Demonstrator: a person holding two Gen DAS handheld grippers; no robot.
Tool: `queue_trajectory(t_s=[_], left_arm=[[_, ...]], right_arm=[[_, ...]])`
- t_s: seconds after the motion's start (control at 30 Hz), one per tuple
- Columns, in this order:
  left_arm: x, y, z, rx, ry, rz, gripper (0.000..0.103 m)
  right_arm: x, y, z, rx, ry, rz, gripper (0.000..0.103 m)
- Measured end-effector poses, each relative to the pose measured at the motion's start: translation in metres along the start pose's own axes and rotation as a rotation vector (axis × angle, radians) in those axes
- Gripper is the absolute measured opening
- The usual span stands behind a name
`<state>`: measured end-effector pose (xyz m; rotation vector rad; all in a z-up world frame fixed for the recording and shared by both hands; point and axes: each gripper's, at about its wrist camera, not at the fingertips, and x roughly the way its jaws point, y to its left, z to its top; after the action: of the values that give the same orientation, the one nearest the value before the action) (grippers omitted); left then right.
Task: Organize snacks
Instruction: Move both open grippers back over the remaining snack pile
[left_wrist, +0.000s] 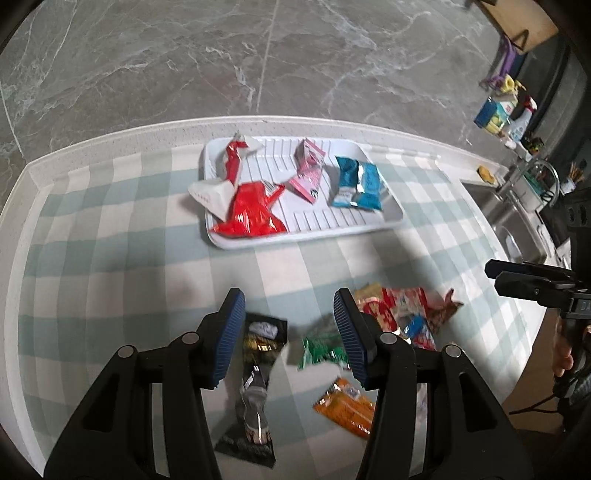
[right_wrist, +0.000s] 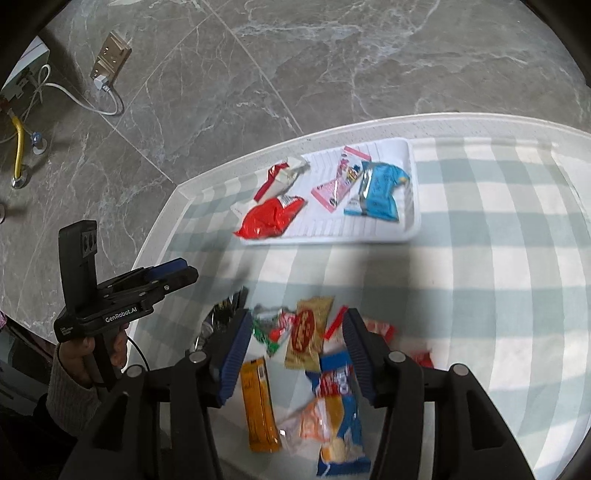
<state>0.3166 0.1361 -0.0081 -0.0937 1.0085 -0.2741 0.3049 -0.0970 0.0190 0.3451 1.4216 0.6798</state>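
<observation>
Left gripper (left_wrist: 289, 334) jaws spread, nothing between the pads, hanging above the loose snack pile at the near edge of the counter. Under it a black packet (left_wrist: 255, 384) lies lengthwise, a green wrapper (left_wrist: 319, 350) just right of it, an orange bar (left_wrist: 345, 410) nearer the front edge. Right gripper (right_wrist: 293, 354) jaws also spread and empty, over the same pile: tan-and-red packet (right_wrist: 306, 334) between the fingers, orange bar (right_wrist: 258, 402) by the left finger, blue-and-white bag (right_wrist: 341, 413) toward the front. A hand (right_wrist: 79, 356) in a knit sleeve grips the left gripper's handle at the counter's left edge. Checked cloth (left_wrist: 110, 258) covers the counter. White tray (left_wrist: 373, 225) sits toward the back edge, well apart from the pile, holding sorted snacks: red packets (left_wrist: 251, 214) on its left end, pink packets (left_wrist: 308, 173) in the middle, blue packets (left_wrist: 358, 182) on its right end. Sink (left_wrist: 517, 221) beyond the counter's right end.
</observation>
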Motion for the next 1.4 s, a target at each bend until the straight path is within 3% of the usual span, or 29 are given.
queue_trajectory(t_s=[0.4,0.73,0.93,1.4], left_arm=[[0.002,-0.002,-0.053,0.028,0.063,0.035,0.049],[0.007,0.006,-0.084,0.020,0.111,0.051,0.049],[0.012,0.007,-0.091,0.030,0.132,0.053,0.049],[0.020,0.017,-0.091,0.027,0.145,0.049,0.049]], right_arm=[[-0.007,-0.004,-0.068,0.012,0.034,-0.078,0.056],[0.004,-0.015,-0.112,0.090,0.095,-0.076,0.058],[0.007,-0.010,-0.121,0.076,0.097,-0.098,0.058],[0.029,0.009,-0.117,0.090,0.152,-0.001,0.058]])
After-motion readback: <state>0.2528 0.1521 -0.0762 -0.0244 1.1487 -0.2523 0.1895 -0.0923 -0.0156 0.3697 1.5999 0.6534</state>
